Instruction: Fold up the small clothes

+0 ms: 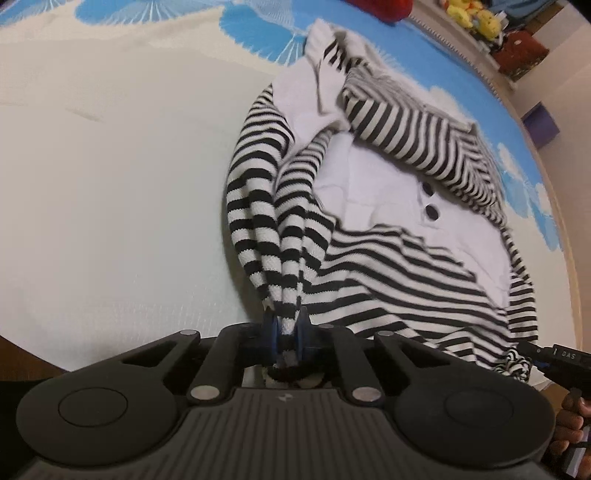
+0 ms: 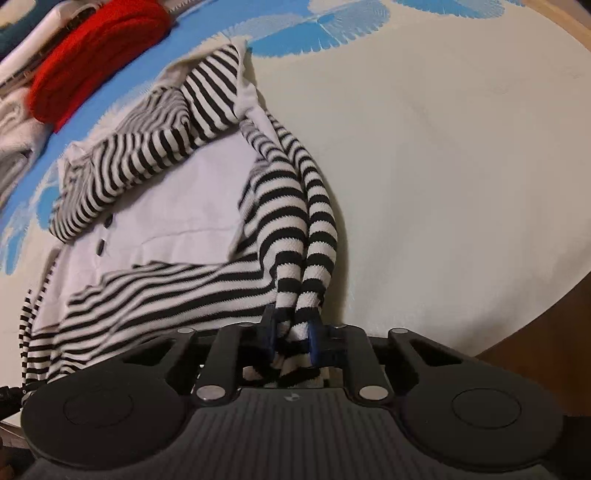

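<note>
A small black-and-white striped top (image 1: 388, 258) with a white front panel and black buttons (image 1: 430, 211) lies crumpled on a cream and blue patterned cover (image 1: 110, 184). In the left wrist view, my left gripper (image 1: 284, 325) is shut on a bunched striped edge at the garment's near left. My right gripper (image 2: 293, 328) is shut on another bunched striped fold of the same top (image 2: 166, 221), at its near right. The right gripper's tip (image 1: 532, 350) also shows at the right of the left wrist view, pinching the striped hem.
A red knitted item (image 2: 92, 51) and pale folded clothes (image 2: 14, 147) lie beyond the top. Yellow plush toys (image 1: 469, 14) and a purple box (image 1: 541, 123) stand off the cover. The surface's wooden edge (image 2: 535, 350) runs close by. A hand (image 1: 576, 424) holds the right gripper.
</note>
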